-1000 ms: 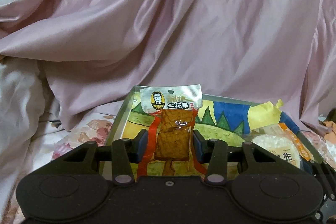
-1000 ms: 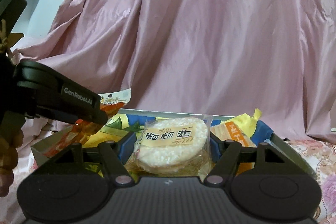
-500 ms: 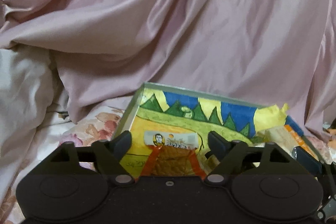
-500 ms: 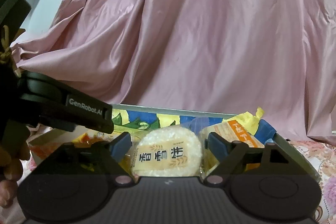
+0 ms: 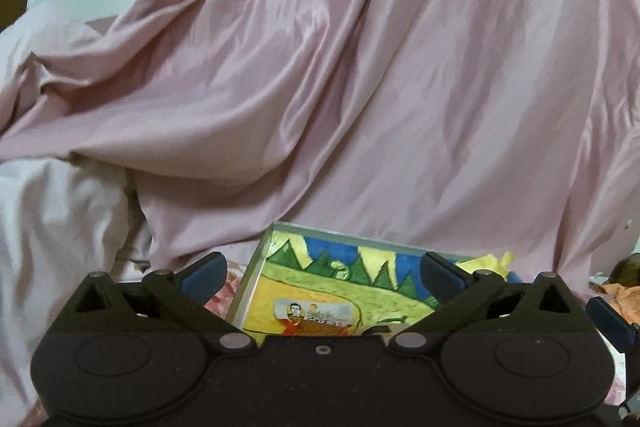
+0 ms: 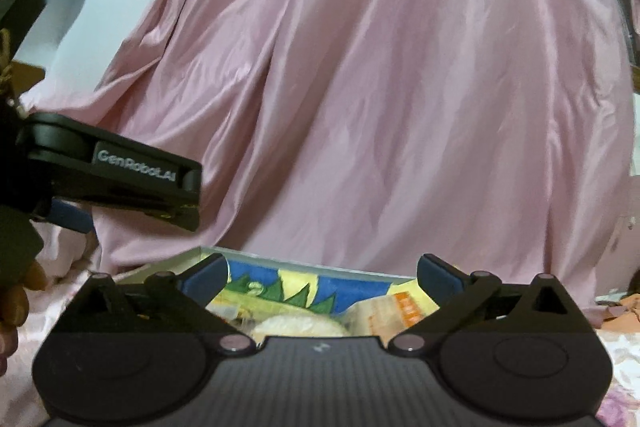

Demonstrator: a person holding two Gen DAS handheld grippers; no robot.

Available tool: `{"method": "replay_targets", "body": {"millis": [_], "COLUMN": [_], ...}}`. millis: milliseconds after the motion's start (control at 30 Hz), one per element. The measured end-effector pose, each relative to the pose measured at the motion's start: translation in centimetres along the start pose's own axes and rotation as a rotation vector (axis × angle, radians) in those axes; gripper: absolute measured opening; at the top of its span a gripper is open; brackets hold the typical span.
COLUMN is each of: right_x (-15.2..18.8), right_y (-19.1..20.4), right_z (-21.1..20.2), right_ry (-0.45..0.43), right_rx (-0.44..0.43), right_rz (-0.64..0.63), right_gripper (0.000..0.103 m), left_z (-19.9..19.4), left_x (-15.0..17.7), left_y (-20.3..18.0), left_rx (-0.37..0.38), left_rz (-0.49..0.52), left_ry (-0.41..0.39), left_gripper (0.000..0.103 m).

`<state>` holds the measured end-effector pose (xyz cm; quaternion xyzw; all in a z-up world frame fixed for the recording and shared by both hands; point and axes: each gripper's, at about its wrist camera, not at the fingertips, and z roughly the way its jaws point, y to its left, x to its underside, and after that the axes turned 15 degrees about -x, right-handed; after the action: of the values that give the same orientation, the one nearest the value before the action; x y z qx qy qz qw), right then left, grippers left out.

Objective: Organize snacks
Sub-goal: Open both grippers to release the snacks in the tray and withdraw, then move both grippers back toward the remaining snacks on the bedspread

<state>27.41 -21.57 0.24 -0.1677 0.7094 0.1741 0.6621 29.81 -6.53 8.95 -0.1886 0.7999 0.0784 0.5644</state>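
Painted box (image 5: pixel 280 269): green hills, blue sky, yellow ground; set on bedding before pink satin drape (image 5: pixel 360 87). Inside: tofu snack packet (image 5: pixel 314 315), portrait label; round rice cracker (image 6: pixel 298 327). "GenRobot.AI" on left gripper (image 5: pixel 322 273). Both left and right gripper (image 6: pixel 322 273): jaws opening, wide, nothing between, hovering above box.

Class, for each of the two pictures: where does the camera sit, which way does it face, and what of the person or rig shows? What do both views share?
Left wrist: on the left gripper, facing the painted box and tofu snack packet; its own opening fingers show.
Right wrist: on the right gripper, facing the rice cracker; its own opening fingers, the left gripper and a hand show.
Shared: box, pink sheet.
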Motion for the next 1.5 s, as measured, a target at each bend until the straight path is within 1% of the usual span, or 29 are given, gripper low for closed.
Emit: {"method": "replay_targets", "body": {"millis": [233, 400, 533, 700, 1000, 1267, 1400, 1500], "right_x": [-1.6, -2.7, -2.8, -2.8, -2.6, -1.1, -0.4, 0.2], "right_y": [0.0, 0.6, 1.1, 2.3, 4.7, 6.9, 7.8, 8.3], "right_z": [-3.9, -6.8, -9.5, -12.1, -17.2, -20.1, -20.8, -21.0], "right_ry": [-0.045, -0.061, -0.06, -0.028, 0.013, 0.128, 0.178, 0.214], "right_rx": [0.059, 0.085, 0.093, 0.092, 0.071, 0.026, 0.014, 0.009], "right_rz": [0.08, 0.085, 0.099, 0.057, 0.022, 0.042, 0.048, 0.055], "right_gripper": [0.103, 0.103, 0.103, 0.103, 0.103, 0.103, 0.103, 0.103], "left_z": [-4.3, -6.8, -8.6, -10.6, -13.4, -14.5, -14.5, -14.3], "left_x": [0.1, 0.9, 1.7, 2.8, 6.2, 9.1, 10.4, 11.5], "left_y": [1.5, 3.2, 4.7, 6.7, 9.6, 11.9, 13.1, 13.7], "left_rx": [0.029, 0.034, 0.034, 0.035, 0.072, 0.093, 0.097, 0.099], "left_rz": [0.01, 0.021, 0.018, 0.018, 0.079, 0.124, 0.137, 0.17], "left_ry": [-0.026, -0.022, -0.013, 0.002, 0.082, 0.128, 0.153, 0.174], "left_gripper": [0.102, 0.102, 0.102, 0.102, 0.102, 0.102, 0.102, 0.102]}}
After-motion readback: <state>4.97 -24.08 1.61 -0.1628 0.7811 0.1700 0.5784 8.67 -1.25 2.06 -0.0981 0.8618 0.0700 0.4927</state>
